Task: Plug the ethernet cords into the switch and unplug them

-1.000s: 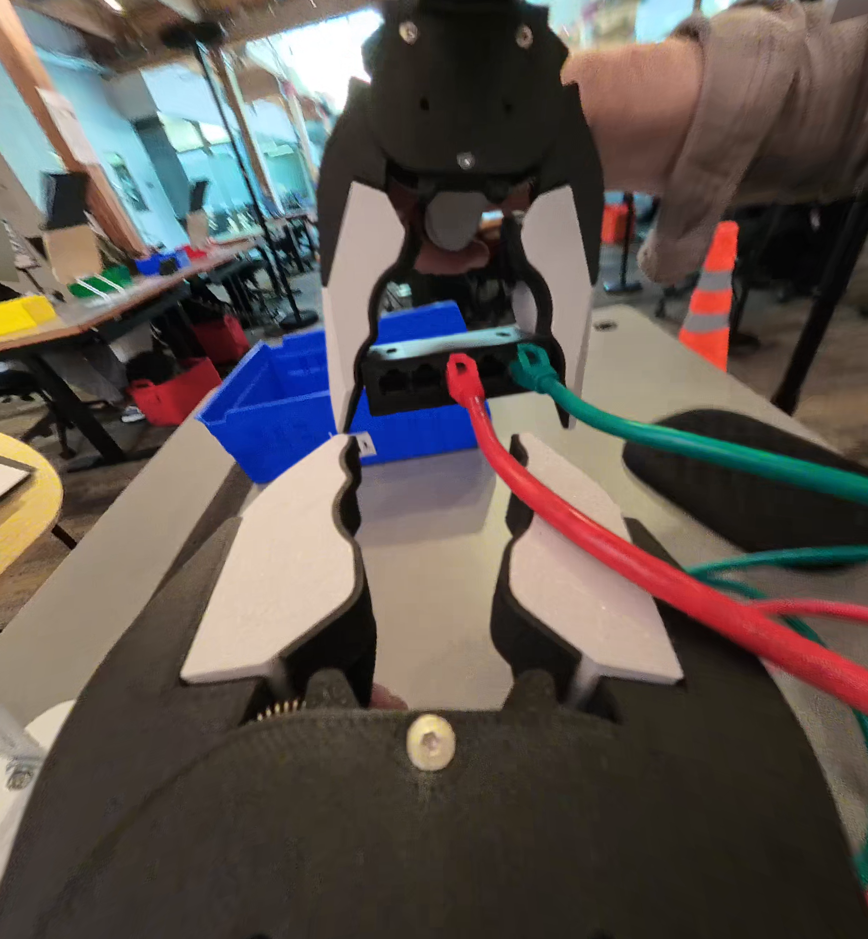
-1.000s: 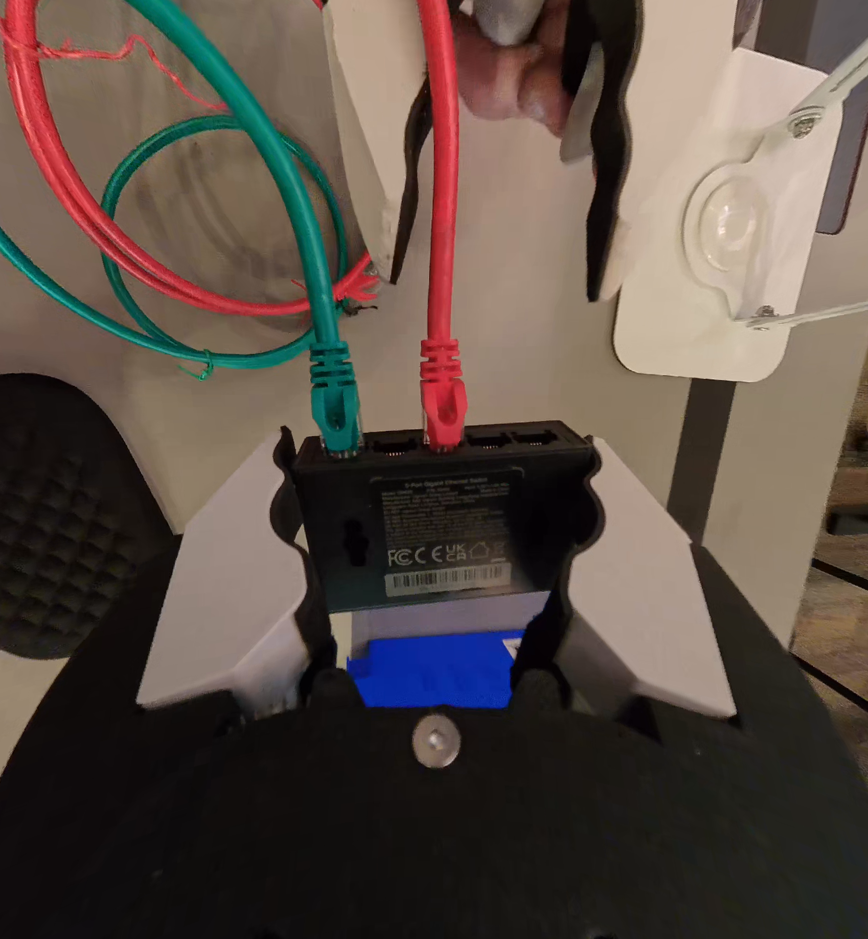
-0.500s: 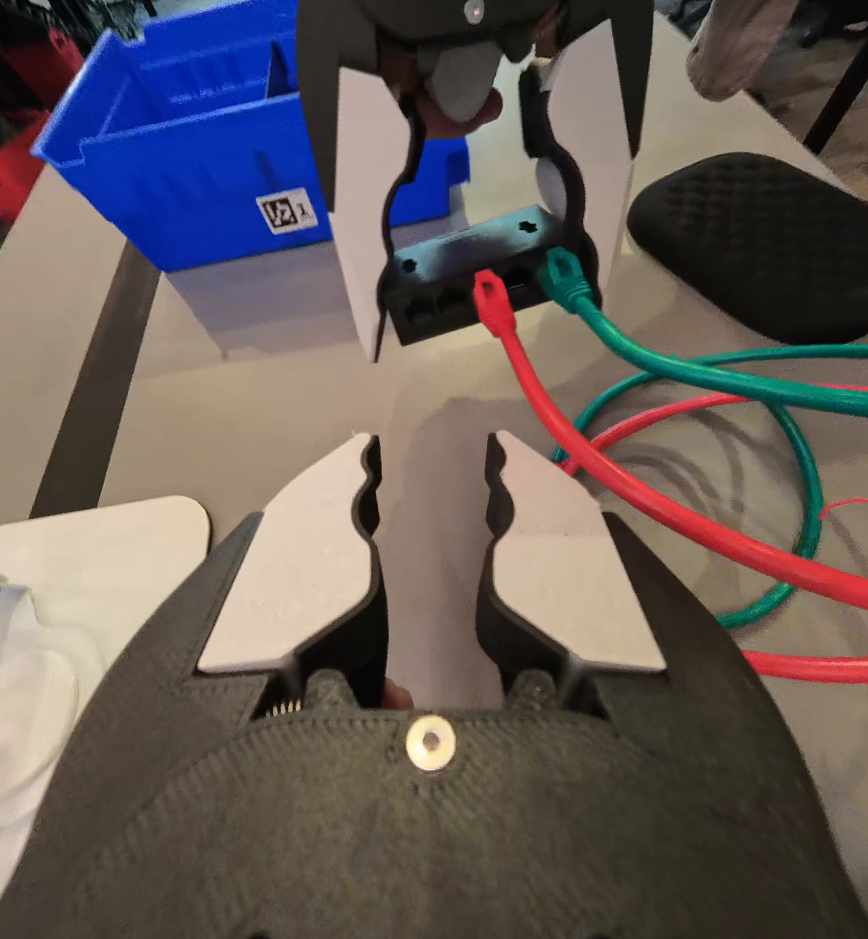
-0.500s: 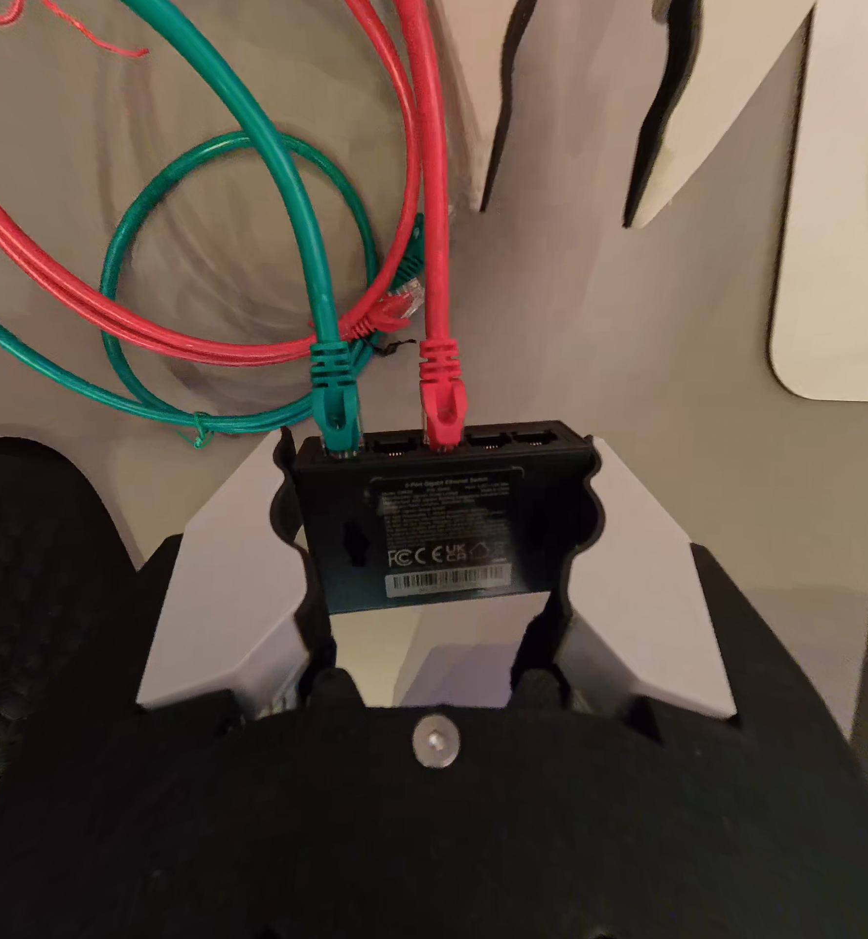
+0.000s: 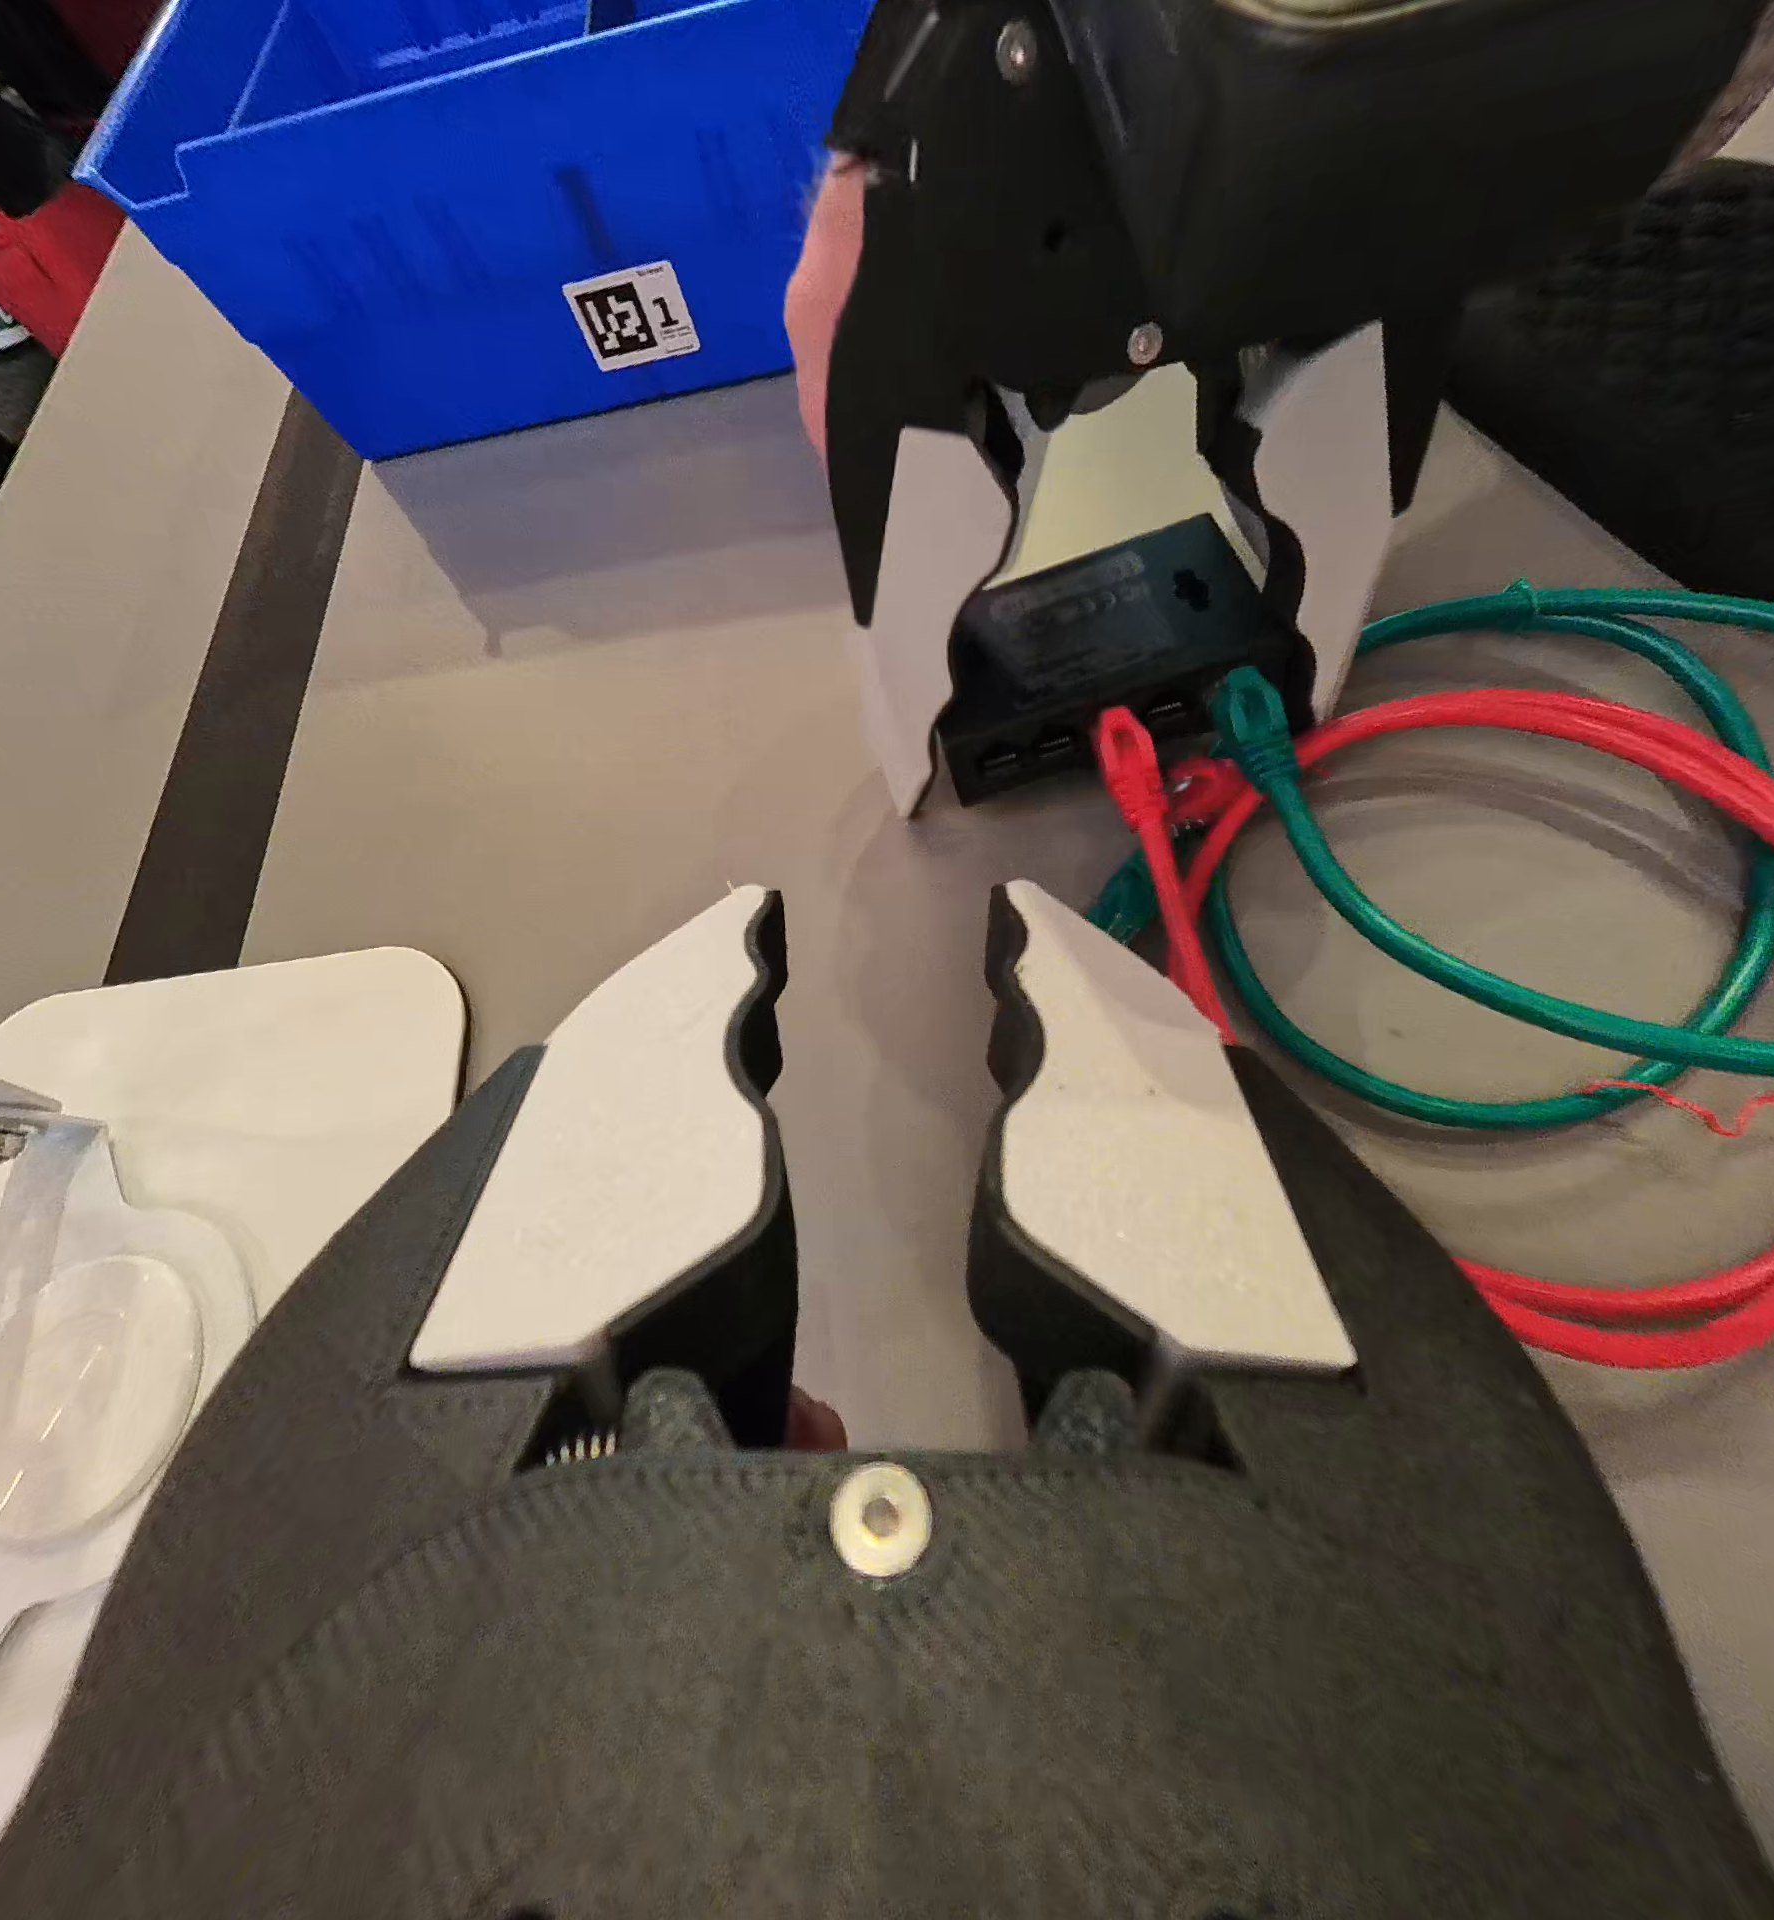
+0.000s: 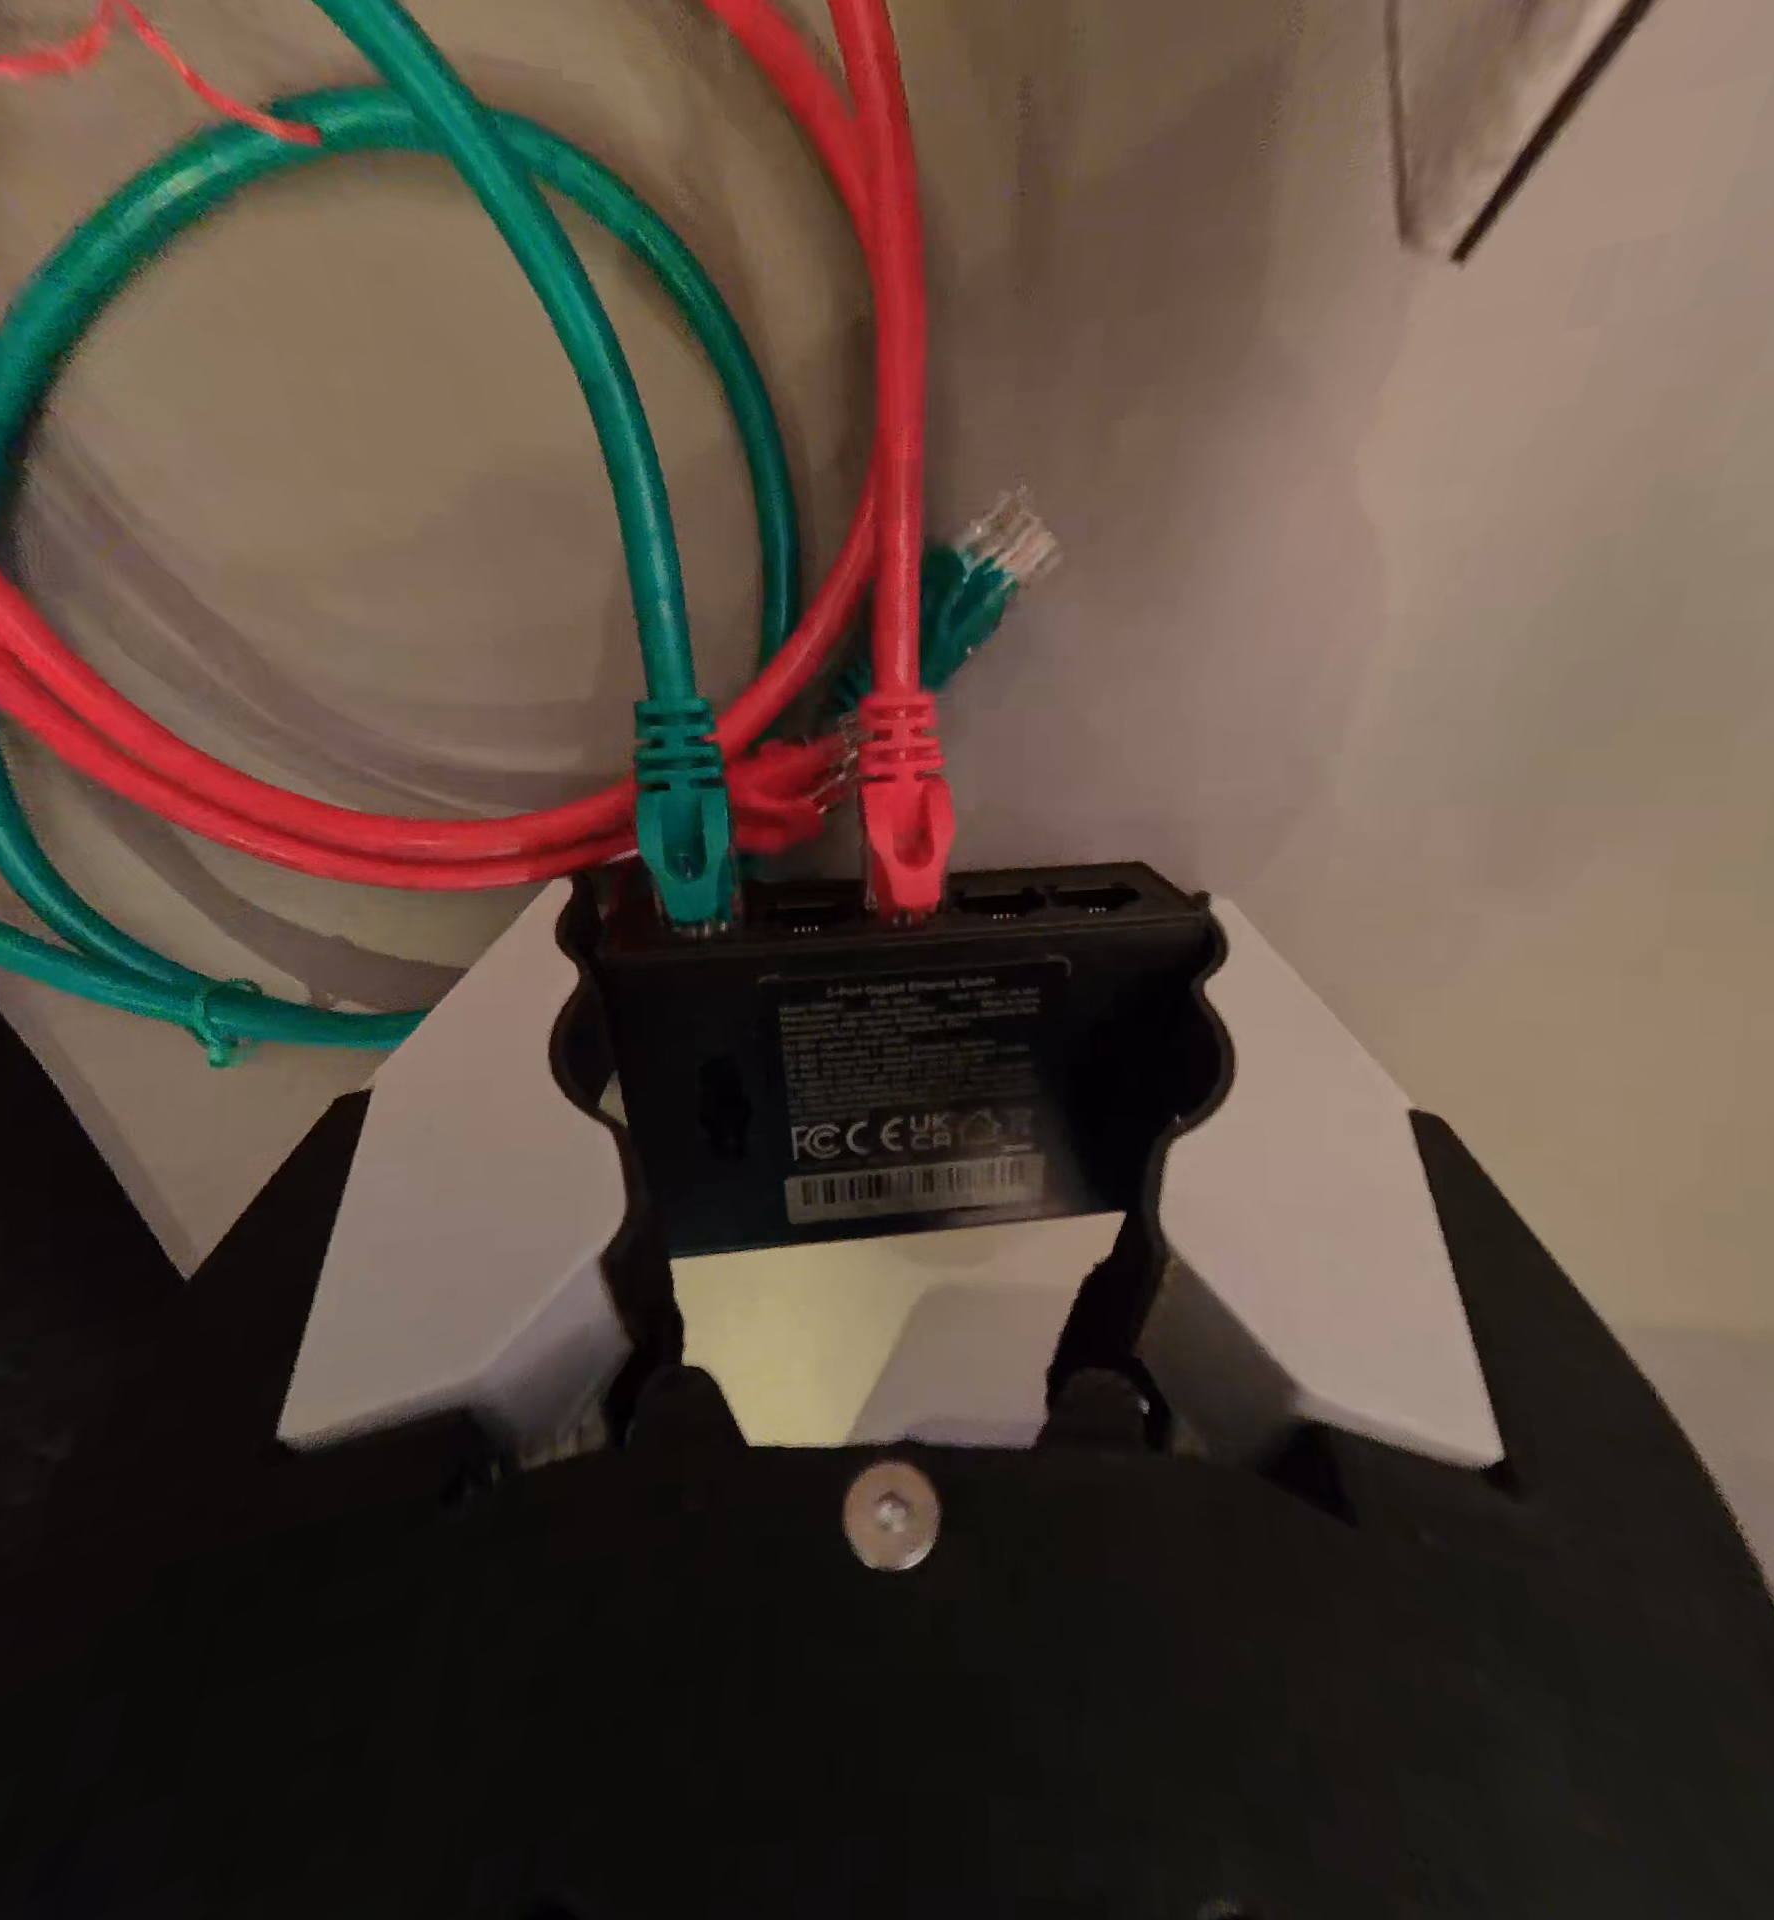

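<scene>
A black ethernet switch is held label side up between the fingers of my right gripper, down at the grey table. A green cord and a red cord are plugged into its ports, with an empty port between them. The switch, the red plug and the green plug also show in the left wrist view, with the right gripper around the switch. My left gripper is open and empty, a short way in front of the switch. Loose plug ends lie nearby.
A blue bin stands at the back left of the table. A black padded mat lies at the back right. A white plate with a clear plastic piece lies at the left. Cord loops lie at the right. Spacing between my two grippers at the tips: around 11 centimeters.
The right gripper has lowered the switch with both cords down to the table. My left gripper has stayed open and now looks down at the table.
</scene>
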The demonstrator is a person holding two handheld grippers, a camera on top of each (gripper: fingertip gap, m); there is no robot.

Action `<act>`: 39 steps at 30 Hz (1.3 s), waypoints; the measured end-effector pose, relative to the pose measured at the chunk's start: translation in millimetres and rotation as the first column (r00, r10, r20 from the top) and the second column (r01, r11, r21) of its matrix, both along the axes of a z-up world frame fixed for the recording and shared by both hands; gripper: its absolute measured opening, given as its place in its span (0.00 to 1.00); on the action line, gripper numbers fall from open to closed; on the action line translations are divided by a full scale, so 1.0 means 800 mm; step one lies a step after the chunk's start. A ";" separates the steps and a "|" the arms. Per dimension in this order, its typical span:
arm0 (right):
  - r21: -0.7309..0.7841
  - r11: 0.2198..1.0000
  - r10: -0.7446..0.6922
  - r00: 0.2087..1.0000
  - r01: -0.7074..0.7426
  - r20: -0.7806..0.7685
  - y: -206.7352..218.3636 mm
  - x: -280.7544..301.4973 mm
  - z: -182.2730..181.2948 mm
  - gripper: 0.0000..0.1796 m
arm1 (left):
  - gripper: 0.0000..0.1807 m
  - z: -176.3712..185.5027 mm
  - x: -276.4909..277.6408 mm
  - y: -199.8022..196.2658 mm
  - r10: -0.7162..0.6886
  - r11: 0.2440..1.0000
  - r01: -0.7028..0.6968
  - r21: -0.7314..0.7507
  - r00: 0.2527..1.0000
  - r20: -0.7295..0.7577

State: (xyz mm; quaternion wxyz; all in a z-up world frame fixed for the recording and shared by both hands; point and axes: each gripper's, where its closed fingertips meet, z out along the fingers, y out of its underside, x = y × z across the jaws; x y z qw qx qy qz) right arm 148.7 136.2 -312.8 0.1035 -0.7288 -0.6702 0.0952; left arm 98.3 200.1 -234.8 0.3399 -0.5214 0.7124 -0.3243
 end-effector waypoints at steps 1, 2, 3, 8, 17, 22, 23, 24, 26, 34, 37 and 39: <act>-0.005 1.000 0.000 1.000 0.000 -0.002 0.000 -0.001 -0.001 0.60 | 0.21 0.000 0.000 0.001 0.002 1.000 -0.002 0.000 1.000 0.004; -0.006 1.000 0.001 1.000 -0.001 0.003 0.000 -0.001 0.000 0.60 | 0.21 0.001 0.001 0.002 0.009 1.000 -0.009 0.002 1.000 0.008; -0.007 1.000 0.003 1.000 -0.003 0.011 0.000 0.000 -0.001 0.60 | 0.21 0.000 0.002 0.004 0.018 1.000 -0.018 0.006 1.000 0.009; -0.011 1.000 0.018 0.998 -0.017 0.063 -0.001 0.003 0.000 0.60 | 0.22 0.003 0.011 0.019 0.087 0.993 -0.089 0.072 0.996 0.031; -0.054 0.998 0.017 1.000 -0.016 0.014 -0.006 0.002 0.036 0.70 | 0.28 0.014 0.025 0.062 0.292 0.922 -0.310 0.234 0.950 0.108; 0.032 0.998 -0.056 0.985 0.062 -0.163 0.035 -0.014 0.106 0.69 | 0.28 0.028 0.017 0.087 0.389 0.872 -0.423 0.245 0.904 0.177; 0.061 0.994 -0.074 0.976 0.088 -0.207 0.047 -0.018 0.121 0.69 | 0.28 0.031 0.015 0.090 0.403 0.864 -0.440 0.247 0.896 0.188; 0.093 0.989 -0.085 0.961 0.114 -0.264 0.061 -0.024 0.139 0.68 | 0.28 0.033 0.013 0.094 0.416 0.856 -0.455 0.247 0.888 0.193; 0.124 0.980 -0.100 0.917 0.159 -0.387 0.082 -0.037 0.172 0.66 | 0.27 0.036 0.010 0.099 0.432 0.846 -0.474 0.244 0.878 0.208; 0.200 0.963 0.010 0.716 0.181 -0.698 0.111 -0.071 0.246 0.58 | 0.28 0.046 0.002 0.110 0.469 0.817 -0.523 0.244 0.848 0.247; 0.226 0.955 0.045 0.660 0.192 -0.750 0.109 -0.072 0.249 0.55 | 0.28 0.049 0.005 0.109 0.466 0.815 -0.525 0.247 0.846 0.260; 0.225 0.956 0.047 0.656 0.190 -0.753 0.110 -0.071 0.240 0.54 | 0.27 0.050 0.008 0.107 0.461 0.816 -0.522 0.250 0.847 0.263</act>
